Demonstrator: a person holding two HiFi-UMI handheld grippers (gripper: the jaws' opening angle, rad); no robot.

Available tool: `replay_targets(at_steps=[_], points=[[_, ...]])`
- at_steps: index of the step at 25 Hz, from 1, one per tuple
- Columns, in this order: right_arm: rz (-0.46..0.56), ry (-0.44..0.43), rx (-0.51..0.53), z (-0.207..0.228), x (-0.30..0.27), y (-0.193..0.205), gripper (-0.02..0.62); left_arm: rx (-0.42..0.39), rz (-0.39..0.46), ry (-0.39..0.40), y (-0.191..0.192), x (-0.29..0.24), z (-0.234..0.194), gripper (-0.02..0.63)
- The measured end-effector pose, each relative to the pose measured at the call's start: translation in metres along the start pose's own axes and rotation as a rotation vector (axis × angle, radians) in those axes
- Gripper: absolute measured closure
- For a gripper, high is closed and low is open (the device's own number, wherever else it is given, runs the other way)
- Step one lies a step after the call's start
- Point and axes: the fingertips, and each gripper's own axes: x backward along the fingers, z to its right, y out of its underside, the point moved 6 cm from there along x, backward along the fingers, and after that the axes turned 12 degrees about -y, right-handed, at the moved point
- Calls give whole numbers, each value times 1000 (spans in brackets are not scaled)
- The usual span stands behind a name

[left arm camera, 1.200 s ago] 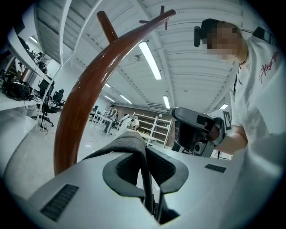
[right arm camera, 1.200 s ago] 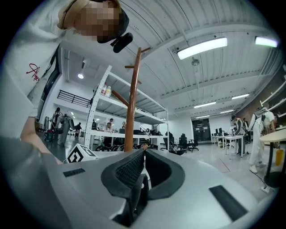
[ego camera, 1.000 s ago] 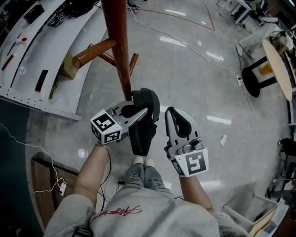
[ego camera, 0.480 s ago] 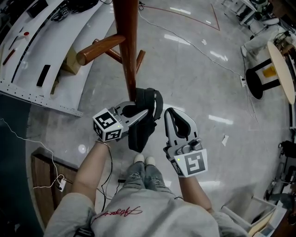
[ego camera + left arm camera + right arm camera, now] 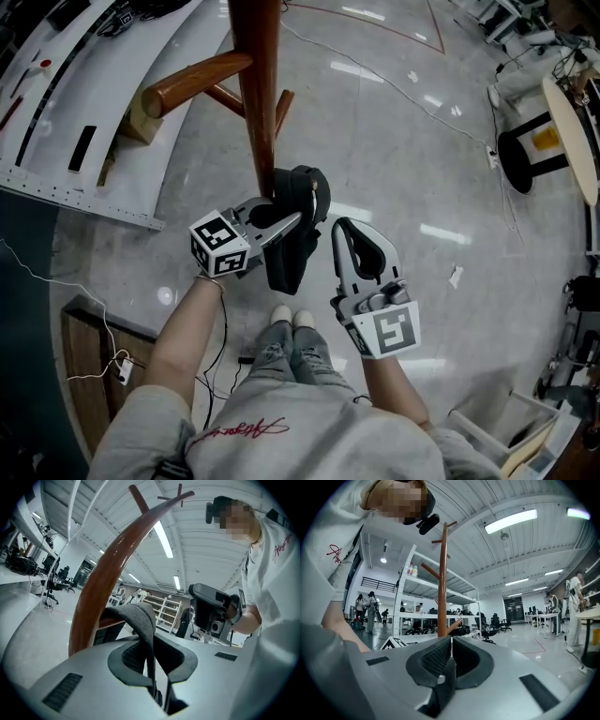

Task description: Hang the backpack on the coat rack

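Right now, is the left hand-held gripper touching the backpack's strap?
Touching. The left gripper view shows the grey strap running down between the jaws of the left hand-held gripper, pinched where they close.

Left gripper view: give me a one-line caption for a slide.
Left gripper shut on the grey backpack strap, close beside the brown wooden coat rack.

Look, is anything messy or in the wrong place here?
The backpack isn't on the coat rack; it dangles by its strap from the left tool. A white scrap lies on the floor.
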Motion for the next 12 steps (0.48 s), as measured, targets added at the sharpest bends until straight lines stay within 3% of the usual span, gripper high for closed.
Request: replay_targets(at_steps=[9,12], points=[[-23,3,-8,-2,4,10,574,57,10,11,5,-7,-5,561],[-17,-4,-10,-3,4,9,574,80,1,-5,6,-7,-7,525]])
